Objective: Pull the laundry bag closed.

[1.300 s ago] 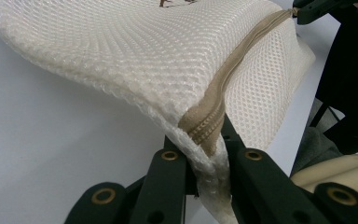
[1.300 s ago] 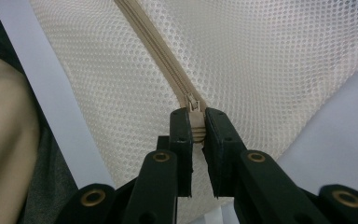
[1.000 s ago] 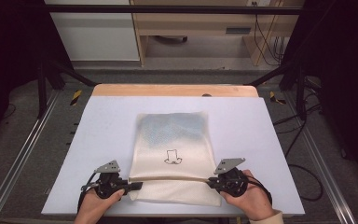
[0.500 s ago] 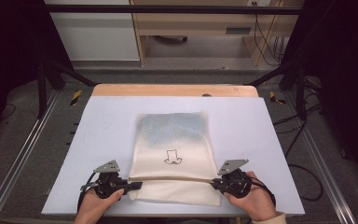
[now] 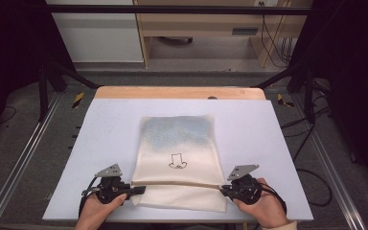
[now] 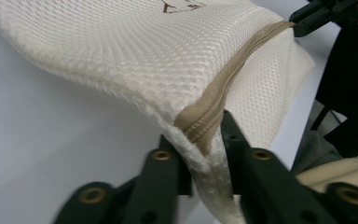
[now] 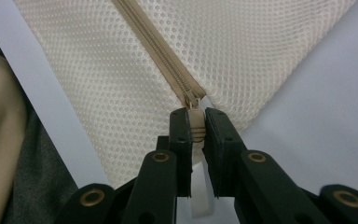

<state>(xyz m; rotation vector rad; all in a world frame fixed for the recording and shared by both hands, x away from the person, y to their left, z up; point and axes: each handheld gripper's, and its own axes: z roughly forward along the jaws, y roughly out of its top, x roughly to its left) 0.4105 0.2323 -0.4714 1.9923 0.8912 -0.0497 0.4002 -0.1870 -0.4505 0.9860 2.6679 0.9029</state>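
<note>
A cream mesh bag (image 5: 178, 160) lies flat near the front middle of the pale blue table (image 5: 100, 143), its tan zipper (image 5: 175, 184) running across the end nearest the person, with a small line drawing (image 5: 177, 162) printed on its upper face. The left gripper (image 5: 133, 190) holds the bag's left corner at the zipper's end: in the left gripper view the mesh and tape sit bunched between the jaws, which have just been easing apart slightly yet still press on the fabric (image 6: 200, 140). The right gripper (image 5: 224, 190) is clamped on the zipper pull (image 7: 196, 122) at the bag's right edge, jaws close together around the tab. The bag appears light, soft and limp — it drapes and humps where lifted, so it will likely sag and fold rather than keep its shape. The open weave should give the pads good friction, though it may snag or stretch if dragged hard. The best holds are judged to be the reinforced zipper tape and the pull — the stiffest parts — with the opposite corner pinned to keep the zipper line taut.
</note>
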